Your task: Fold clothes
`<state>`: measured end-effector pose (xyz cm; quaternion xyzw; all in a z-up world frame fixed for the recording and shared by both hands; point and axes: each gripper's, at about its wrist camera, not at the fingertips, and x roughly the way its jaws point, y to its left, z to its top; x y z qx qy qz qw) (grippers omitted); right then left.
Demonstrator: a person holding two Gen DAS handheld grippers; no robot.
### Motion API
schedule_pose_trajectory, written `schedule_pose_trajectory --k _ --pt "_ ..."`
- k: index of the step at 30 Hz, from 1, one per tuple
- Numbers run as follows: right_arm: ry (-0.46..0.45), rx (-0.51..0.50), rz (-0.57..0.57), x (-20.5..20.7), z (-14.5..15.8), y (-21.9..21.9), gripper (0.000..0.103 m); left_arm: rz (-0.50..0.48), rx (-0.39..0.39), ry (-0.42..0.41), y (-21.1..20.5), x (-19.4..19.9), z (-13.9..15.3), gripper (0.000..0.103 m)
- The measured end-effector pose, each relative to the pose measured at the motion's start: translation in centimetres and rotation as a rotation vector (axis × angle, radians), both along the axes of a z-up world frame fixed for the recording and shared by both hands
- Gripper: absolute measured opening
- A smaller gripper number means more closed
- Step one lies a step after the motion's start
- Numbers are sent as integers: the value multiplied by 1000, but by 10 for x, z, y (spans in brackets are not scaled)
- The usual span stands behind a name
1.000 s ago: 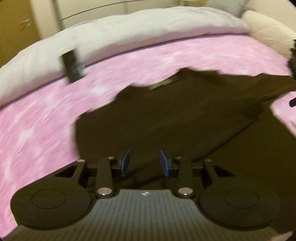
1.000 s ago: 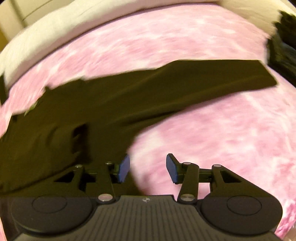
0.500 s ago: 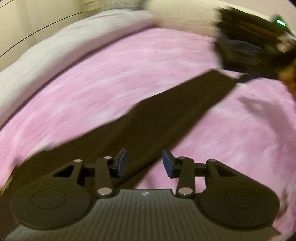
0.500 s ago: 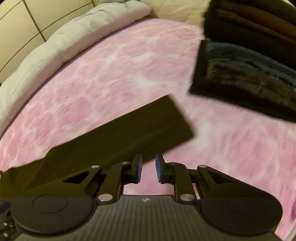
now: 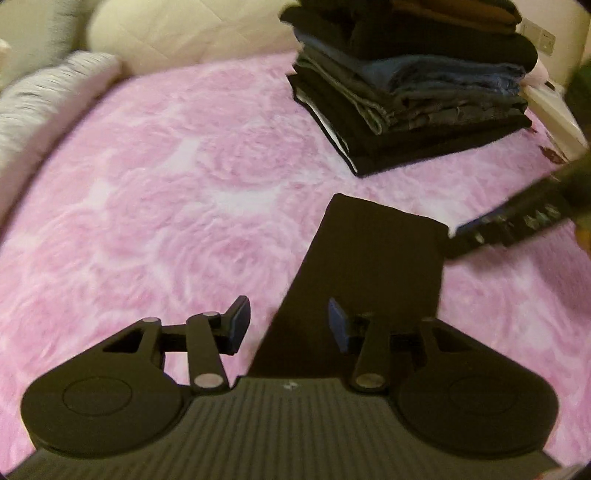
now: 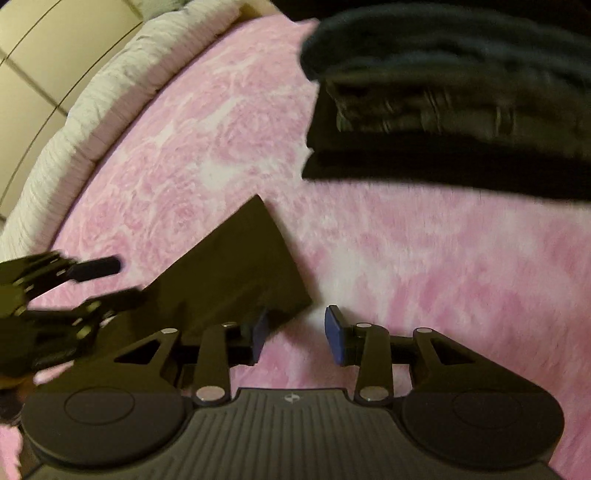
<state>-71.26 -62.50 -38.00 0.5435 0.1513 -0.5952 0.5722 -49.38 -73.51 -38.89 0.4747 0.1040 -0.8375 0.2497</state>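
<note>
Both jaws opening, empty: left gripper [image 5: 284, 325] and right gripper [image 6: 295, 332] over dark sleeve [image 5: 373, 266]; pinch hem squarely; folded stack [image 5: 410, 96] at one o'clock.

Clothes stack [image 6: 461, 110] blurred, top cropped

a fluffy pink blanket with a paler rose-like pattern [image 5: 192, 192] covers the bed. along its far edge lies a rumpled whitish-grey quilt [image 6: 92, 110], with a cream quilted pillow [image 5: 192, 33] just beside it. a cream wall with thin dark lines [image 6: 44, 48] rises behind. a white wall socket [image 5: 546, 41] shows at top right.
</note>
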Motion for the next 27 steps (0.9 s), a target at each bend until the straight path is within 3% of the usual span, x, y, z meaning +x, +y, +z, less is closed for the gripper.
schedule_pose_trajectory --k 4,7,8,9,10,12,14,16,17,21,27 --pt "-38 -26 -36 2 -6 3 53 -69 108 2 -26 -21 -18 42" --pt "-34 -65 -59 0 -11 0 53 -133 183 -6 -36 -36 -29 39" --pt "-40 -73 -65 -1 -13 -2 53 -148 193 -2 -38 -39 -30 34" --pt "-46 -81 -68 -1 -15 -3 54 -157 213 8 -40 -41 -29 21" --pt "-50 -87 -67 -1 -15 -3 54 -162 225 23 -43 -41 -27 0" --pt "-62 -86 -65 -1 -15 -4 46 -173 225 58 -46 -40 -19 0" --pt "-95 -65 -78 -6 -17 -6 24 -196 210 77 -46 -39 -12 0" --pt "-108 -62 -87 -12 -13 -10 20 -218 188 85 -44 -38 -5 0" --pt "-110 -67 -89 -15 -10 -13 5 -229 177 89 -44 -38 -2 0" --pt "-112 -95 -81 -21 11 -21 3 -190 144 152 -44 -20 22 0" --pt "29 -230 89 27 77 -19 3 -140 71 239 -39 36 76 0"
